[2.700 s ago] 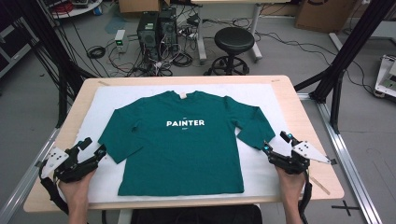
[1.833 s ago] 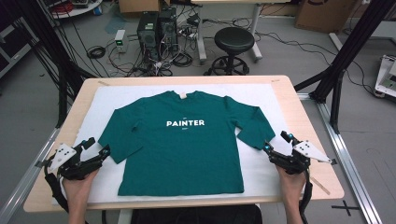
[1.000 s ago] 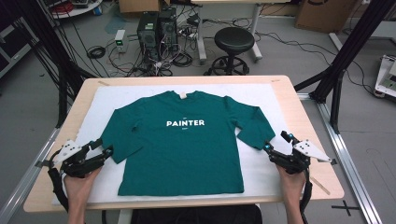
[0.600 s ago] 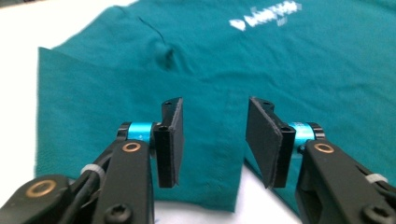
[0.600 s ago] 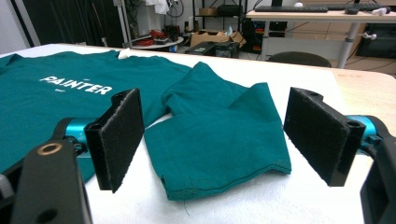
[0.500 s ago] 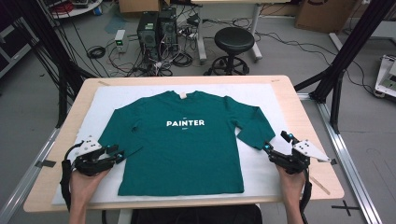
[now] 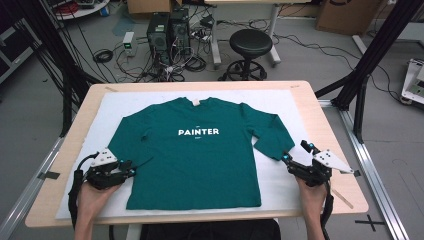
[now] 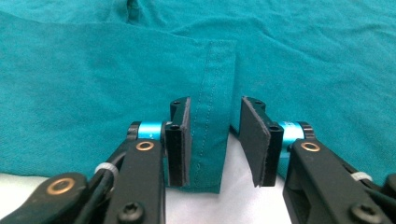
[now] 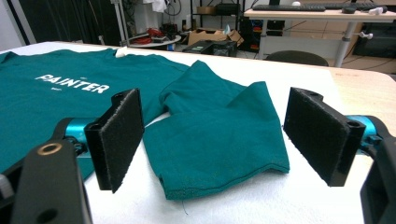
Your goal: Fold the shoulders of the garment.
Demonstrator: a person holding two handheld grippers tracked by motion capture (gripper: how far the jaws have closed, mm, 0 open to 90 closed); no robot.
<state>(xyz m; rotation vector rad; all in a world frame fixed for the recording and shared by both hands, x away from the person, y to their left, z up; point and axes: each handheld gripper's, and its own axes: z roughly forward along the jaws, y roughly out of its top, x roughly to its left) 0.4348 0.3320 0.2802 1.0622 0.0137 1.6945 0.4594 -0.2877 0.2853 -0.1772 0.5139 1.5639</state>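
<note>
A green shirt (image 7: 200,150) lies flat on the white mat (image 7: 295,107) while the left gripper (image 8: 212,140) straddles its sleeve cuff (image 8: 212,107) with jaws apart, and the right gripper (image 9: 215,140) rests wide open just before the other sleeve (image 9: 219,135).

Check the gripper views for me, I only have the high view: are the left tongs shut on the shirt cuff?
Observer: No. The left tongs are open, with the left cuff hem between the pads.
Operator: Right side?
Observer: The right tongs are wide open; the right cuff lies on the white mat just ahead, untouched.
Operator: Sleeve flat?
Observer: No, the right sleeve is rumpled, with a fold humped up behind the cuff.
</note>
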